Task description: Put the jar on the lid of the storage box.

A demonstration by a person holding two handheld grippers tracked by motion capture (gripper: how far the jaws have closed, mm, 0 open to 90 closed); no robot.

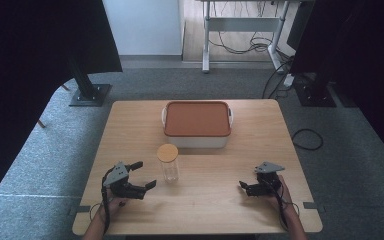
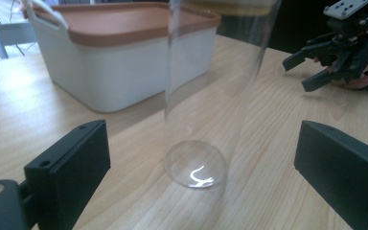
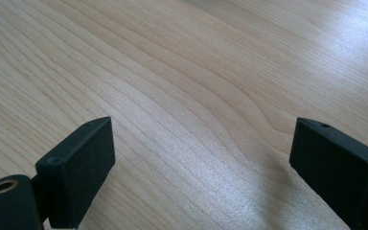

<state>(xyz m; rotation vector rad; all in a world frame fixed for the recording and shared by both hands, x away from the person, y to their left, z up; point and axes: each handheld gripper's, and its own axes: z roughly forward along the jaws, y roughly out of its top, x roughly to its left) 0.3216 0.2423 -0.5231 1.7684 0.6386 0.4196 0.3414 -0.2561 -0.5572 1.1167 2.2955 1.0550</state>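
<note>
From the high view, a clear glass jar (image 1: 169, 167) with a round wooden lid (image 1: 167, 152) stands upright on the wooden surface (image 1: 210, 195), just in front of a white box (image 1: 196, 140) with a terracotta lid (image 1: 197, 118). The left tongs (image 1: 146, 175) lie just to the jar's left, jaws spread and pointing toward it, not touching it. The right tongs (image 1: 244, 187) rest well apart to the jar's right, held in a hand (image 1: 280, 197) low over the surface.

In the left gripper view, the jar (image 2: 211, 96) rises between the two black jaws, which stand released with clear gaps on both sides; its round base (image 2: 195, 164) sits on the wood. The white box (image 2: 110, 76) stands behind it, and the right tongs (image 2: 311, 72) show farther off.

In the right gripper view, the jaws stand wide and released over bare wood grain (image 3: 196, 96), with nothing between them.
</note>
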